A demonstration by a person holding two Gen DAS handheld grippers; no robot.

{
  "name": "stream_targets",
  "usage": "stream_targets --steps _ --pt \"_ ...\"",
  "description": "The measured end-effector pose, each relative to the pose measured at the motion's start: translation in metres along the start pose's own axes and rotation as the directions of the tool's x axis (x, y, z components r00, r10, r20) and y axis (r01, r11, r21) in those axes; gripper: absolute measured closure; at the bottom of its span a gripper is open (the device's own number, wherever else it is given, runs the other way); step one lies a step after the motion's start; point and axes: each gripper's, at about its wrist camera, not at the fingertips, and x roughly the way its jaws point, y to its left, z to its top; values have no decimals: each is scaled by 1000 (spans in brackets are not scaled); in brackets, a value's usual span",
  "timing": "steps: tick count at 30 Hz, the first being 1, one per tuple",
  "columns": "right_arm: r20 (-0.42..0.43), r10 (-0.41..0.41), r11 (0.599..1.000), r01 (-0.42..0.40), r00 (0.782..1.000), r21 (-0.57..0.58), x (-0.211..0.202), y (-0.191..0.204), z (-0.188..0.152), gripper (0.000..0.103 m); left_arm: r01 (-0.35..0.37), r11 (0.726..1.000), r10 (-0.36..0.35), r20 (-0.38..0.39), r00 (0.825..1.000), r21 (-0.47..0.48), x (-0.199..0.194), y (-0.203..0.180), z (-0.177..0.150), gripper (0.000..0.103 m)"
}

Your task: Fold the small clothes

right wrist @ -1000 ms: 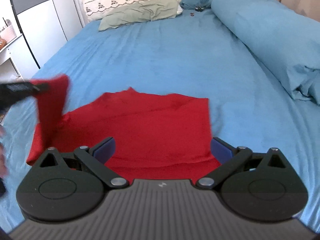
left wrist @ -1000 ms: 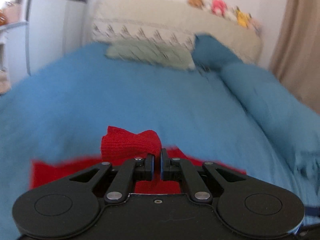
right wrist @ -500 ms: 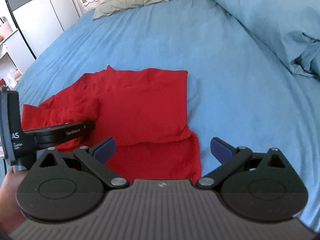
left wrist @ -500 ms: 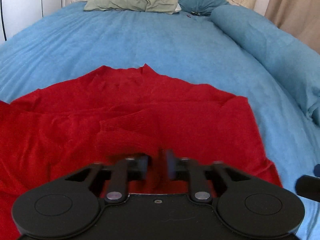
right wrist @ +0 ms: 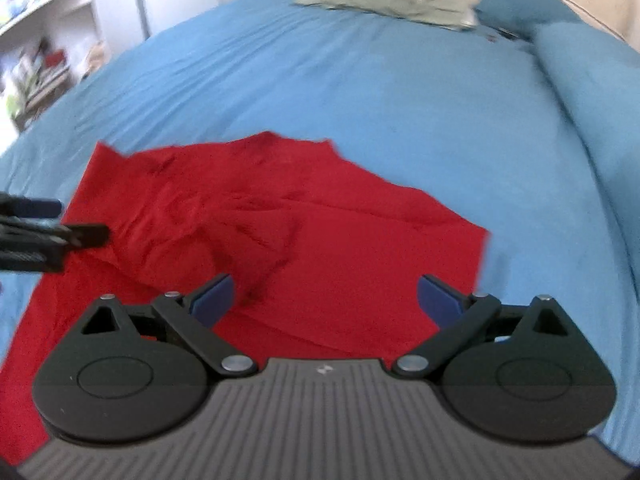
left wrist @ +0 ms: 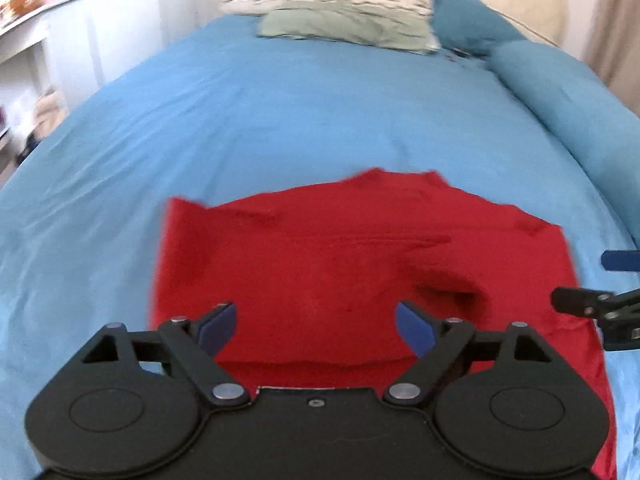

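Note:
A red knit garment (left wrist: 352, 256) lies on the blue bed sheet, its left part folded over the middle with a rumpled ridge near the right. It also shows in the right wrist view (right wrist: 280, 232). My left gripper (left wrist: 316, 326) is open and empty, just above the garment's near edge. My right gripper (right wrist: 326, 300) is open and empty over the garment's near right part. The right gripper's fingers (left wrist: 588, 304) enter the left wrist view at the right edge. The left gripper's fingers (right wrist: 60, 236) enter the right wrist view at the left edge.
The blue sheet (left wrist: 280, 120) covers the bed. A green pillow (left wrist: 348, 32) and a patterned pillow lie at the headboard. A rolled blue duvet (left wrist: 568, 96) runs along the right side. White shelves (right wrist: 44, 52) stand to the left of the bed.
My left gripper has let go of the red sleeve, opened, and drawn back. The sleeve now lies folded across the garment. My right gripper has shifted a little; both views are blurred by motion.

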Motion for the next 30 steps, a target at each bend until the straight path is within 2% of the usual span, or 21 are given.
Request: stream_targets --steps 2,4,6,9,12,13,14,18,23,26,30 --pt "-13 10 999 -11 1000 -50 18 19 5 0 -15 999 14 -9 1000 -44 1 20 -3 13" --pt "-26 -17 991 14 1000 -133 38 42 9 1 -33 998 31 -21 999 -62 4 32 -5 13" --pt "-25 -48 973 41 999 -228 57 64 10 7 -61 995 59 -27 998 -76 5 42 -7 13" --pt "-41 -83 942 65 996 -329 84 87 9 24 -65 990 62 -27 998 -127 1 59 -11 13" --pt "-64 -117 927 86 991 -366 104 98 10 51 -62 984 57 -36 998 -165 1 67 -15 13" --pt "-65 -133 922 100 989 -374 107 99 11 68 -58 984 53 -38 998 -169 -2 71 -16 13" --pt "-60 -151 920 118 987 -374 107 98 12 71 -54 984 48 -39 998 -170 -4 73 -17 13" --pt "-17 -179 945 167 984 -282 92 77 20 76 -41 988 37 -27 999 -148 -12 73 -14 13" --pt "-9 -173 985 173 985 -25 68 24 18 77 -42 992 40 -18 999 -121 -12 72 -10 14" --pt "-44 -183 974 187 982 130 73 -4 0 77 -36 992 34 -23 999 -122 -8 70 -12 14" --pt "-69 -112 940 128 991 315 86 -35 -28 73 -35 993 31 -32 999 -110 -4 66 -17 14"
